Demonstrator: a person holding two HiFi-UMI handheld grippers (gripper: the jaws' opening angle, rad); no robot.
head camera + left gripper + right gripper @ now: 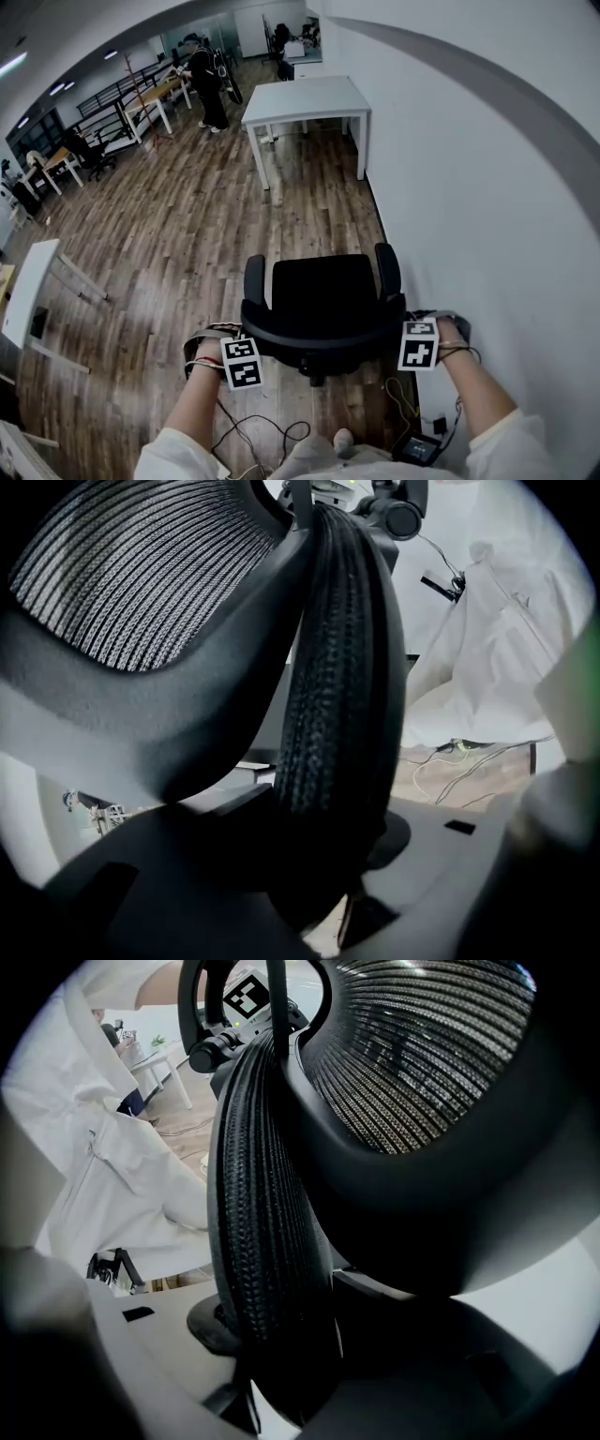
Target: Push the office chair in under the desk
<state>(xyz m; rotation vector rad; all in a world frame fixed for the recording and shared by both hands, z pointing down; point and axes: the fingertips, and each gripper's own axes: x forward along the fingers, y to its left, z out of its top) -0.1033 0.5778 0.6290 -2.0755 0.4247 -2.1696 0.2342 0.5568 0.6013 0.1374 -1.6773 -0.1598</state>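
In the head view the office chair (323,300) stood on the wooden floor (187,234) beside the white wall (469,187). Its seat faced away, toward the white table (305,98), which stood well apart from it farther up the room. Its backrest (323,333) was nearest the camera, its long top edge running left to right. The left gripper (225,337) sat at the backrest's left end and the right gripper (433,328) at its right end, both pointing steeply down.

In the left gripper view the backrest's dark woven rim ran upright between the jaws, which were drawn in against it on both sides.

In the right gripper view the same rim stood between the jaws. They were spread wider, and a sliver of light showed beside the rim.
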